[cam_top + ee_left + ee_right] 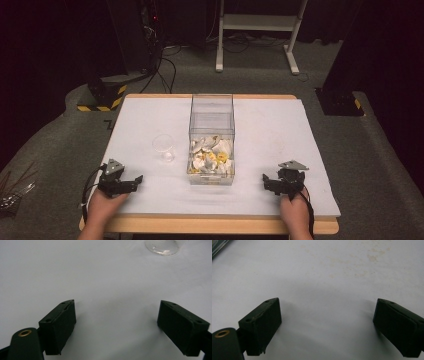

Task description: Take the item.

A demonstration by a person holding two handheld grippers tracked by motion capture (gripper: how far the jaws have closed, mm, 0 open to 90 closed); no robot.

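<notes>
A dark room with grey carpet surrounds a wooden counter (pixel 220 225) covered by a white sheet (pixel 270 135). Beyond it stand the legs of a white frame (pixel 257 30), with black cables (pixel 162 70) trailing over the floor and a yellow-and-black striped base (pixel 102 97) at the far left corner.

In the middle of the sheet stands a clear plastic box (pixel 212 137), open at the top, its lower part filled with pale shells or husks with yellow bits among them (pixel 212 156); what exactly they are is too small to tell. Just left of the box, apart from it, a small clear plastic cup (pixel 164 146) stands upright; its base also shows at the top edge of the left gripper view (pixel 162 246).

The left tongs (pixel 131 182) rest low over the sheet near the front left, held by the person's left hand (pixel 102 205), jaws spread wide with nothing between them, only bare white sheet (pixel 116 315). The right tongs (pixel 270 181) sit near the front right in the right hand (pixel 295 210), likewise wide apart and holding nothing (pixel 327 317). Faint brownish stains (pixel 372 255) mark the sheet ahead of the right tongs. Both tongs are well apart from the box and the cup.
</notes>
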